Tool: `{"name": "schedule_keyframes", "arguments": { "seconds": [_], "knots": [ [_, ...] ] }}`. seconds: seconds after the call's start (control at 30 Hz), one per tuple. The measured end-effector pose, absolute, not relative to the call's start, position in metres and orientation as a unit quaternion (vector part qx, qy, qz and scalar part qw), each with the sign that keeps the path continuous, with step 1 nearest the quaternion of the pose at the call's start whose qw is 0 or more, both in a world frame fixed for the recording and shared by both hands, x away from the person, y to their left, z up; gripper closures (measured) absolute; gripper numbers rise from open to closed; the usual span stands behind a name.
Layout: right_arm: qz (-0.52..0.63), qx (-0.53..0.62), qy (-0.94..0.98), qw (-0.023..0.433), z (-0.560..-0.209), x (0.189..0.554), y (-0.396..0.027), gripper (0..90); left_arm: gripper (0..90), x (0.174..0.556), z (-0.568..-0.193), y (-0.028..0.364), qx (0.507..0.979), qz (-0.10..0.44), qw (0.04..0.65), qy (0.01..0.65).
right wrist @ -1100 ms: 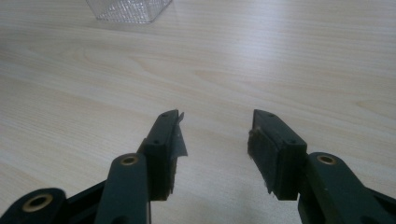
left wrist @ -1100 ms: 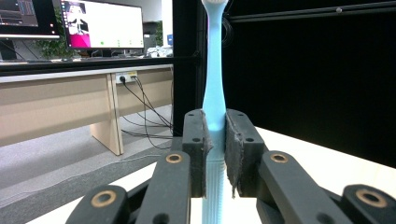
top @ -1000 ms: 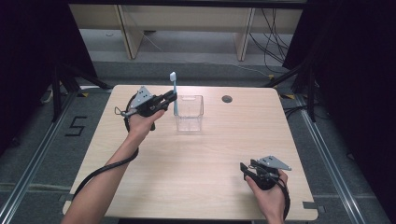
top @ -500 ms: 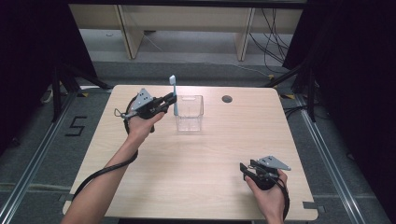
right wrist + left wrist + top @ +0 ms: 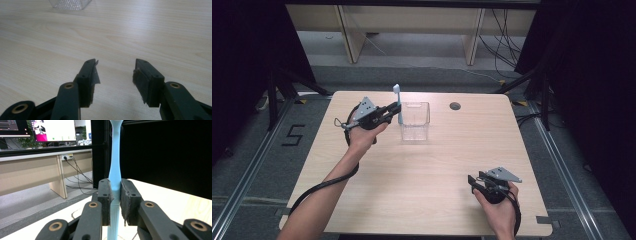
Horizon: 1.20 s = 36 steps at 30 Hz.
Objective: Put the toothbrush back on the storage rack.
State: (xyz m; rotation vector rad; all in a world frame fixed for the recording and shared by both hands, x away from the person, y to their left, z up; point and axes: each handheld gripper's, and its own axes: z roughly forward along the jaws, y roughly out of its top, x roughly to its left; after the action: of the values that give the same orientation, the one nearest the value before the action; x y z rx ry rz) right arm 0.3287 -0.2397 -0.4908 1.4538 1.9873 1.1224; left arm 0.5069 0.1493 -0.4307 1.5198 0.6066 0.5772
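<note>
1. Left gripper (image 5: pixel 393 109) is clamped on a light blue toothbrush (image 5: pixel 398 102). In the left gripper view its two padded jaws pinch the handle (image 5: pixel 115 185) from both sides, with the ribbed lower part of the handle running down between them
2. The toothbrush stands pretty much upright, head end up. In the high view the head pokes up above the gripper, and in the left gripper view the top runs out of frame, so the bristles can't really be made out there
3. The left hand (image 5: pixel 362 131) holds that gripper over the far left part of the table (image 5: pixel 362 200), just beside the left wall of a clear plastic container (image 5: pixel 414 121). The toothbrush looks right at that wall, but I can't tell if it's touching, or if its lower end is inside or outside
4. The container is a square see-through tub sitting upright on the wooden table near the far edge, roughly mid-table
5. Right gripper (image 5: pixel 473 182) is down at the near right of the table, well apart from the container. Its jaws are spread wide with just bare wood between them in the right gripper view (image 5: pixel 115 75), and the bottom edge of the container (image 5: pixel 70 4) shows at the top
6. There's a small dark round hole (image 5: pixel 455 106) in the tabletop, off to the right of the container near the far edge
</note>
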Motion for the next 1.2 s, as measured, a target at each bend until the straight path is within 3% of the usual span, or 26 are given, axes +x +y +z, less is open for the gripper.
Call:
{"name": "schedule_keyframes", "arguments": {
  "seconds": [1.2],
  "knots": [
    [0.394, 0.523, 0.724, 0.217, -0.493, 0.329, -0.238, 52.4, 78.1, 0.500, -0.445, 0.152, 0.680, 0.255, 0.628, 0.279]
  ]
}}
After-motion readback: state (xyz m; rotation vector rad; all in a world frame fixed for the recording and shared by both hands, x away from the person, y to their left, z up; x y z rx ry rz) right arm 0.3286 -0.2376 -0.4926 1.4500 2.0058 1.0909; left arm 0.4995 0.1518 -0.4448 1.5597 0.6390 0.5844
